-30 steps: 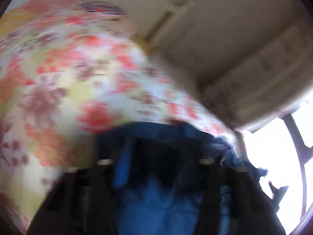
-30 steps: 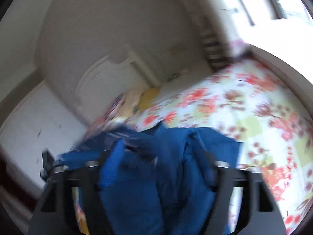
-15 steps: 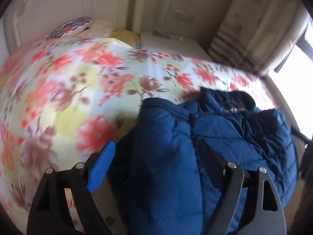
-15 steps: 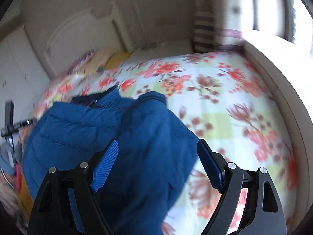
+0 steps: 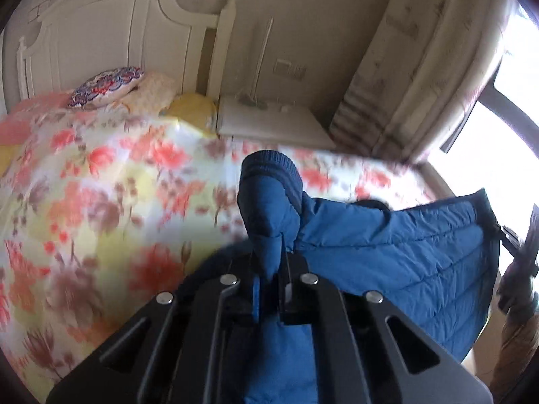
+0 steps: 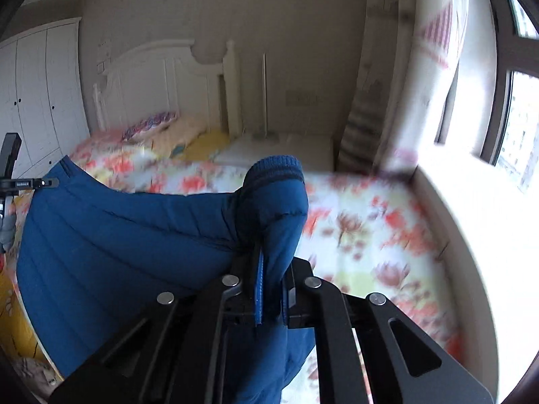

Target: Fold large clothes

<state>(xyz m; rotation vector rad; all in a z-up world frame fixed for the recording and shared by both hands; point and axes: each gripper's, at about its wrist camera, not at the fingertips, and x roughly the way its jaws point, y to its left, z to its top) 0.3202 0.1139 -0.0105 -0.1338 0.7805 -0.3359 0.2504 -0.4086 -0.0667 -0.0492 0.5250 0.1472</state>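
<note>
Both grippers, left [image 5: 269,289] and right [image 6: 271,294], are clamped on the blue puffer jacket's [image 5: 397,252] cuffs above the floral bedspread [image 5: 101,202]; no readable labels.

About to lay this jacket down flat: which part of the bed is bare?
Bare floral bedspread runs from the lifted blue puffer jacket up to the pillows, and in the right wrist view between the jacket cuff and the window ledge. The pillows crowd the headboard end.

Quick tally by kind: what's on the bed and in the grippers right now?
Blue quilted puffer jacket: 1
Black two-finger grippers, shut on its cuffs: 2 (left, right)
Patterned round pillow: 1
Yellow pillow: 1
Total: 5
</note>
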